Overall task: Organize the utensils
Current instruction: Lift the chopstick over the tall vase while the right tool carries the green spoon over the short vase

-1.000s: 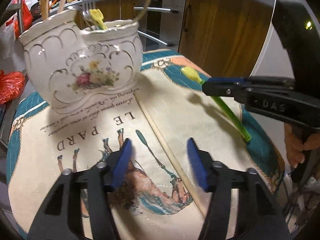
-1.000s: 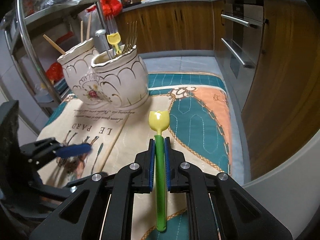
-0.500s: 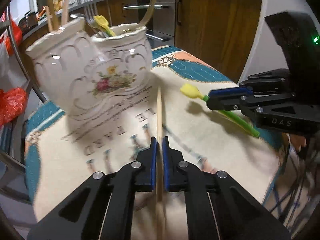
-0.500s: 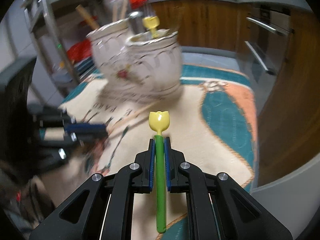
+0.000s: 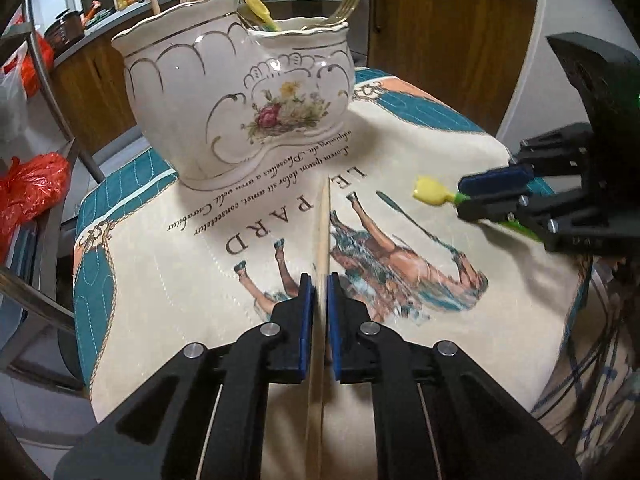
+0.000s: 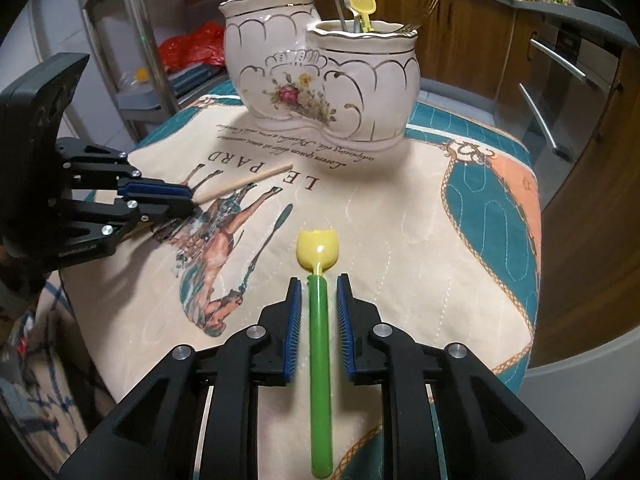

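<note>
A white double ceramic utensil holder (image 5: 240, 92) (image 6: 320, 80) with a flower print stands at the back of the table and holds forks, a yellow spoon and wooden sticks. My left gripper (image 5: 318, 280) (image 6: 188, 200) is shut on a wooden chopstick (image 5: 322, 232) (image 6: 248, 182) that points at the holder. My right gripper (image 6: 318, 284) (image 5: 464, 196) holds a green-handled spoon with a yellow tulip head (image 6: 318, 252) (image 5: 432, 194) between its blue pads (image 6: 293, 312). A narrow gap shows on each side of the handle.
A printed cloth (image 6: 400, 240) with a horse picture covers the small table. A metal rack (image 5: 44, 80) with red bags (image 5: 28, 192) stands to the left. Wooden cabinets (image 6: 480, 40) and an oven stand behind.
My left gripper closed on the chopstick and lifted it off the cloth. My right gripper carried the spoon toward the holder, and its pads now stand slightly wider around the handle.
</note>
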A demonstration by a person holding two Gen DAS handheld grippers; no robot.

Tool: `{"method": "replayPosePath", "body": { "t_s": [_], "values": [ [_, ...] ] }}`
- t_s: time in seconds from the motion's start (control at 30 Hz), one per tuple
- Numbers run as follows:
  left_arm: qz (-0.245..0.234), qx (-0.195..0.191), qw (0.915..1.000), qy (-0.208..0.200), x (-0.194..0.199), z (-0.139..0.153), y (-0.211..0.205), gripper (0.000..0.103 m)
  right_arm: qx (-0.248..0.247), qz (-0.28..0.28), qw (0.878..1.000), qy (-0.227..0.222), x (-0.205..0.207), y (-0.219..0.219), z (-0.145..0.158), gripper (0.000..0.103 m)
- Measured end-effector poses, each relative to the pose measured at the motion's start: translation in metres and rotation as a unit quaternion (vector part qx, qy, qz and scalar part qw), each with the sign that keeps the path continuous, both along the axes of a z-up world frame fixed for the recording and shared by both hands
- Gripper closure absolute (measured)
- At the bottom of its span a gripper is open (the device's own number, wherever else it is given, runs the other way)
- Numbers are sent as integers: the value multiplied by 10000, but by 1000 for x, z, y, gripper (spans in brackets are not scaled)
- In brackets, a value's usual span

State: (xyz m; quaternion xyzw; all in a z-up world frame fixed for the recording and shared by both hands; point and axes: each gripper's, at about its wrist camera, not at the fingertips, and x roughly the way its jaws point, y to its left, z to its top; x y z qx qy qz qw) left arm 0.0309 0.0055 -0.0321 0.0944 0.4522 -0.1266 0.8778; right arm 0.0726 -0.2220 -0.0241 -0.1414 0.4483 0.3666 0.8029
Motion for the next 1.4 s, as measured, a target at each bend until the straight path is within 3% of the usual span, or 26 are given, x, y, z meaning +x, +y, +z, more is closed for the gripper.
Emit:
{"method": "replayPosePath", "body": {
  "t_s": [0.3, 0.57, 0.83, 1.1, 1.33, 1.4],
  "values": [
    [135, -261, 9993, -236, 6, -3, 2, 97, 270, -63, 9994, -211, -1, -2, 5, 93],
    [71, -684, 9922, -1038, -14, 29, 30, 97, 1057, -291, 9920, -621, 3, -9, 33, 93],
    [-115, -1072, 9771, -1833, -28, 70, 46, 97, 1815, -498, 9759, -1106, 16, -3, 64, 93],
    [-103, -1623, 9598, -2289, -21, 111, 63, 97, 2297, -550, 9617, -1393, 33, 4, 94, 93],
    [162, -1945, 9422, -2722, 16, 155, 82, 97, 2714, -750, 9450, -1665, 59, 11, 120, 93],
    [260, -1886, 9389, -2867, 31, 164, 81, 97, 2873, -899, 9380, -1717, 71, 14, 125, 93]
  ]
}}
